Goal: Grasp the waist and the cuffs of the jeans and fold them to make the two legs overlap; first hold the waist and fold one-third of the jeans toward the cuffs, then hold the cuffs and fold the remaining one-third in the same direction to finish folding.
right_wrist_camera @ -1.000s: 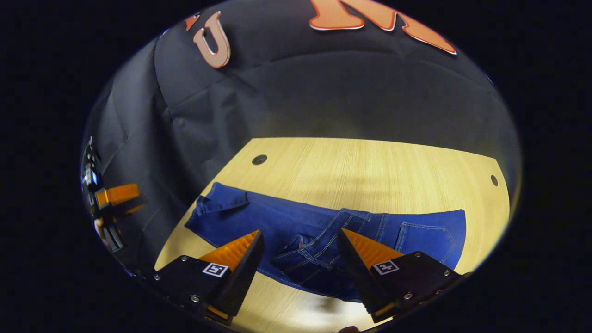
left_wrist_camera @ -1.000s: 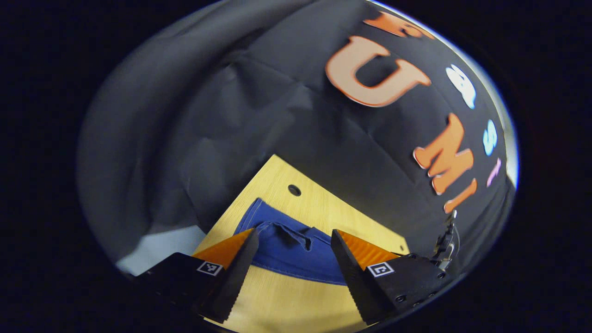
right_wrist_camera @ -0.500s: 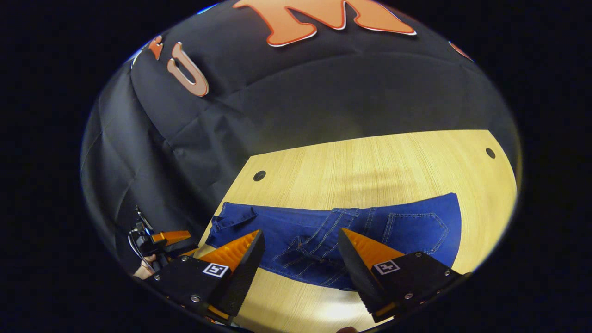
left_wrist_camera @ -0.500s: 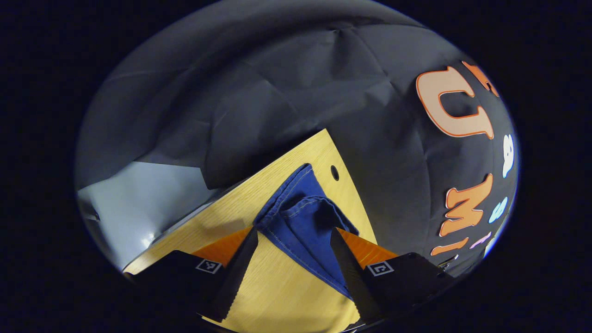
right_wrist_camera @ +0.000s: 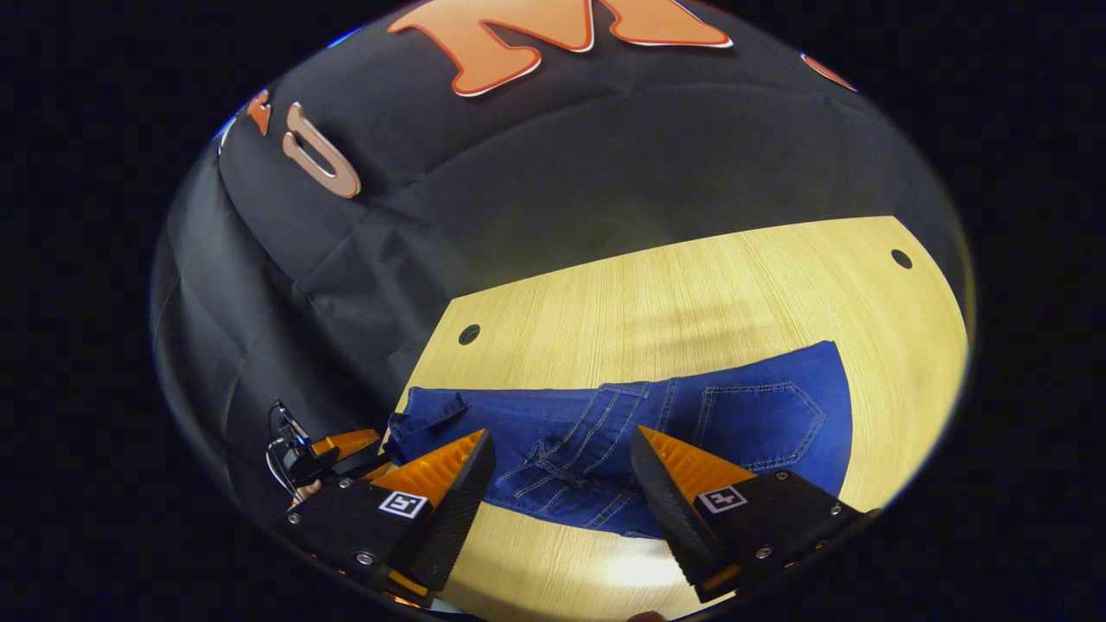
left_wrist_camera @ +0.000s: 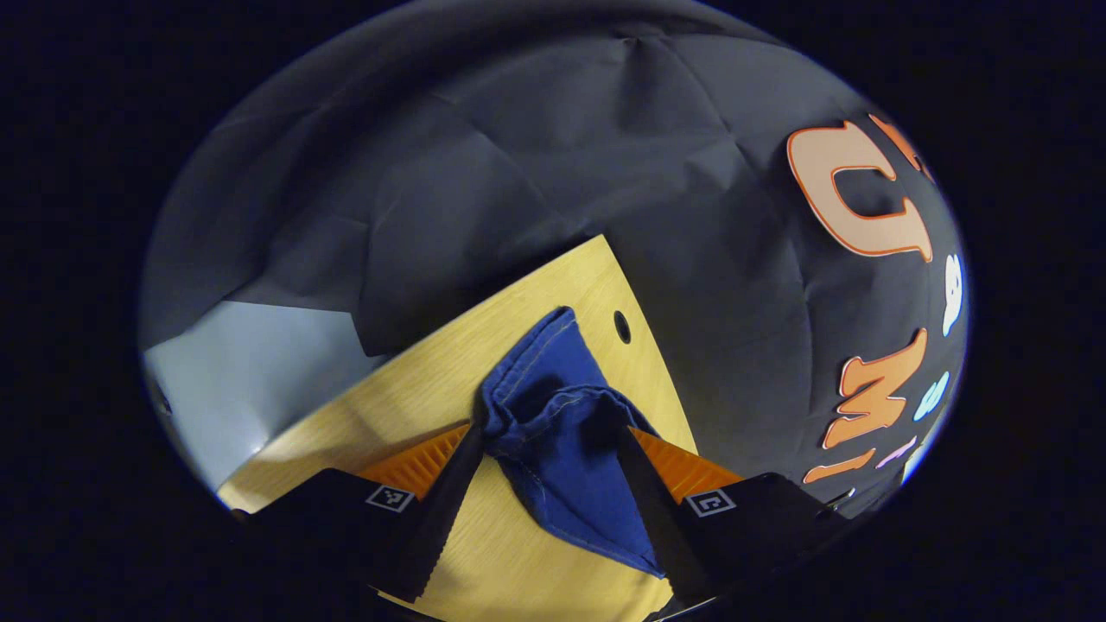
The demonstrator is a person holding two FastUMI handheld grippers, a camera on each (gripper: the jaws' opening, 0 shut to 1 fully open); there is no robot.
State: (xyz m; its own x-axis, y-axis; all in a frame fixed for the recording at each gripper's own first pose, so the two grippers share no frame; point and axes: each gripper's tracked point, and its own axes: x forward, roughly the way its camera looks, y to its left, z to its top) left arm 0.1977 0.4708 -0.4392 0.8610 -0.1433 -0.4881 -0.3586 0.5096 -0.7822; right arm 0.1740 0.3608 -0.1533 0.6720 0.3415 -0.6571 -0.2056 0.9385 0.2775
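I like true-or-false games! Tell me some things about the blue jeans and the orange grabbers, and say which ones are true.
1. The jeans lie on a wooden table. True.
2. The jeans are red. False: they are blue denim.
3. In the left gripper view, the left hand-held gripper has a bunched end of the jeans between its orange fingers. True.
4. The right hand-held gripper has lifted the jeans high off the table. False: its fingers stand apart over the jeans, which lie flat.
5. The table has small round holes near its corners. True.
6. A back pocket shows on the jeans. True.
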